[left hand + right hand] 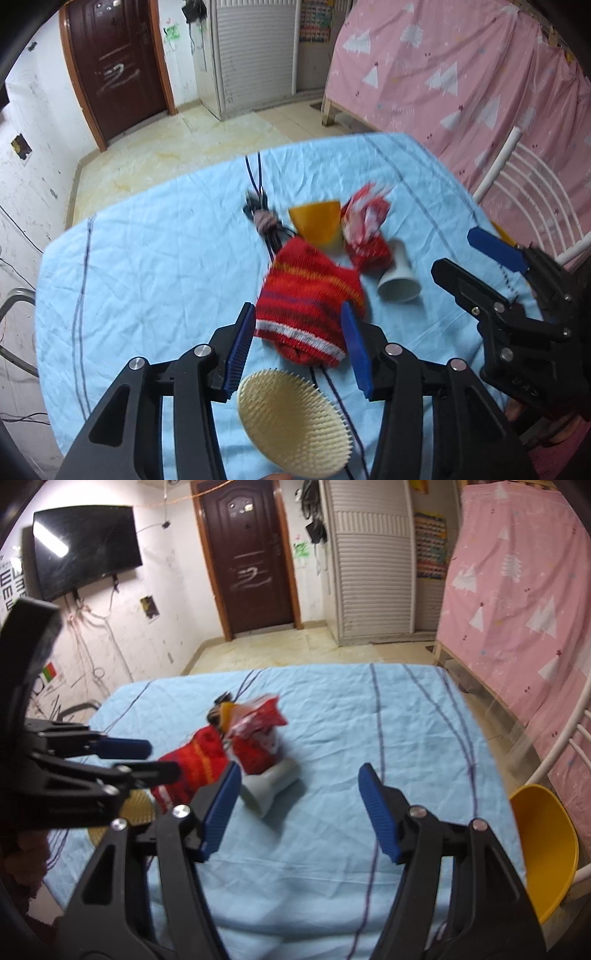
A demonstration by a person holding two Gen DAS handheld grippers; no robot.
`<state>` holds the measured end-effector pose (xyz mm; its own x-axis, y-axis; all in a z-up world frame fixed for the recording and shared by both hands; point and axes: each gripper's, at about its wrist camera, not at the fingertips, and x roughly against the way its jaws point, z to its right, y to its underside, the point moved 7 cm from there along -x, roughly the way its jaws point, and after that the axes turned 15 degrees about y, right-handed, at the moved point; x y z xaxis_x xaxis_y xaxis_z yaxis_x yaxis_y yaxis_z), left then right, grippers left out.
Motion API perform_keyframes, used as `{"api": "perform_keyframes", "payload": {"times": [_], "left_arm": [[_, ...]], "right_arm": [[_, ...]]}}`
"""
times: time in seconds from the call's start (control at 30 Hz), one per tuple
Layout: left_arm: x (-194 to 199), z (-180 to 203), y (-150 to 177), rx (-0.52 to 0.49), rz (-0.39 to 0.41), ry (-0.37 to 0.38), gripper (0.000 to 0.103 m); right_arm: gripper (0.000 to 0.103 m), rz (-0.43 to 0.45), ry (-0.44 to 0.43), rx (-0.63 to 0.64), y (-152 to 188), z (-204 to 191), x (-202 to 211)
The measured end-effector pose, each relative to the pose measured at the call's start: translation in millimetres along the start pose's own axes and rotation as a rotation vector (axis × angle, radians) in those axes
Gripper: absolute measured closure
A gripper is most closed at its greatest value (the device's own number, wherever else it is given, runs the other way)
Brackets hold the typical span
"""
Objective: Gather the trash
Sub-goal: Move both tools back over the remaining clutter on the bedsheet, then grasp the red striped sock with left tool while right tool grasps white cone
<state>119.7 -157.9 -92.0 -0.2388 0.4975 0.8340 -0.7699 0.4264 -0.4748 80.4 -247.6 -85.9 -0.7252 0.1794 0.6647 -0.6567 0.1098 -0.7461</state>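
Cream spiked brush (293,421) nearest your left gripper (299,325), jaws apart, empty, red striped sock (310,306) at 12 between pads. Crumpled red wrapper (365,229) at 1, white cup (399,280) beside. Your right gripper (295,797) agape, empty.

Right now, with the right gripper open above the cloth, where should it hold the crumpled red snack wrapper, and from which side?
Probably grip the crumpled upper end of the red snack wrapper, coming from above. That end sticks up free, while its lower part leans against the white cup and the red striped sock. The right gripper stands open and empty.
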Motion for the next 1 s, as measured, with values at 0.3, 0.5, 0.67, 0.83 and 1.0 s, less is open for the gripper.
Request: {"api": "perform_keyframes", "payload": {"times": [0.3,0.5,0.67,0.83,1.0], "left_arm": [[-19.2,-8.7,5.7,-0.016,-0.029,0.025,0.059],[-17.5,-9.0,8.1,-0.052,-0.004,-0.001,0.071],[-2.0,-16.8,5.3,-0.015,0.036,-0.009,0.082],[16.4,-29.9,1.0,0.013,0.080,-0.033,0.082],[34.0,-35.0,-3.0,0.027,0.119,-0.034,0.082]], "right_arm": [[0.040,-0.057,-0.047,0.038,3.2,-24.6,-15.2],[0.040,-0.082,-0.061,0.026,3.3,-26.4,-22.8],[0.040,-0.103,-0.059,0.041,5.3,-28.9,-27.4],[0.040,-0.151,-0.078,0.028,8.0,-29.0,-37.0],[0.068,-0.175,-0.100,0.025,11.5,-31.4,-40.1]]}}
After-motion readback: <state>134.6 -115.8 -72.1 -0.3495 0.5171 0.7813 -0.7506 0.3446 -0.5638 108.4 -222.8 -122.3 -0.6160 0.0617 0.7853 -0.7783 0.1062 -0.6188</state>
